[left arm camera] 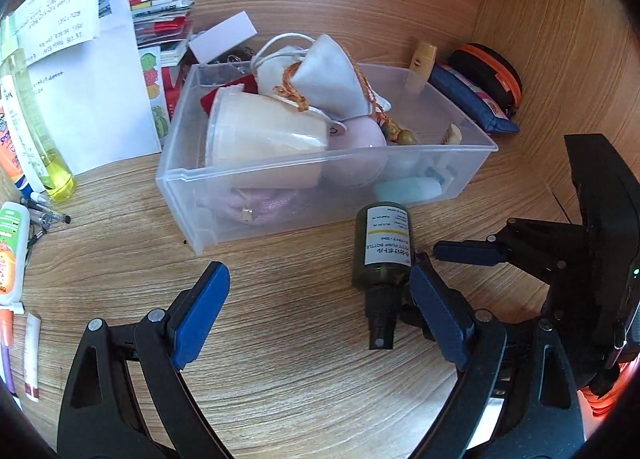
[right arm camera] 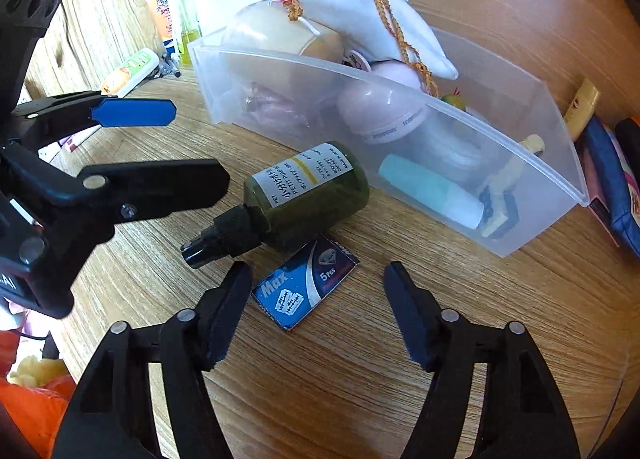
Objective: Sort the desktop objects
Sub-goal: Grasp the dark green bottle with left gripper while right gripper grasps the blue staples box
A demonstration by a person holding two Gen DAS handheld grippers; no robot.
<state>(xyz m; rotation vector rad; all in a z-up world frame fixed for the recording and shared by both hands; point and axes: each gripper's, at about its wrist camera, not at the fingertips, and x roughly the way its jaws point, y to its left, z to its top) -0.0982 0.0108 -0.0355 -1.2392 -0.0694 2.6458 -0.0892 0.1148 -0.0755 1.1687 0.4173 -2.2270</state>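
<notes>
Wood-grain surface (right arm camera: pixel 360 399) carries a blade packet (right arm camera: pixel 306 289) beside the green bottle (right arm camera: pixel 308 195) — right hand-held gripper (right arm camera: pixel 316 315) straddles the packet, unclamped; left hand-held gripper (left arm camera: pixel 320 315) gapes empty, ready for binning.

**Colours on the desk**

The spray bottle (right arm camera: pixel 308 195) is dark green with a white, yellow-striped label and black nozzle. The razor blade packet (right arm camera: pixel 306 289) is blue with white lettering. The bin (left arm camera: pixel 460 171) is clear; the desk (left arm camera: pixel 280 339) wood-grained tan.
</notes>
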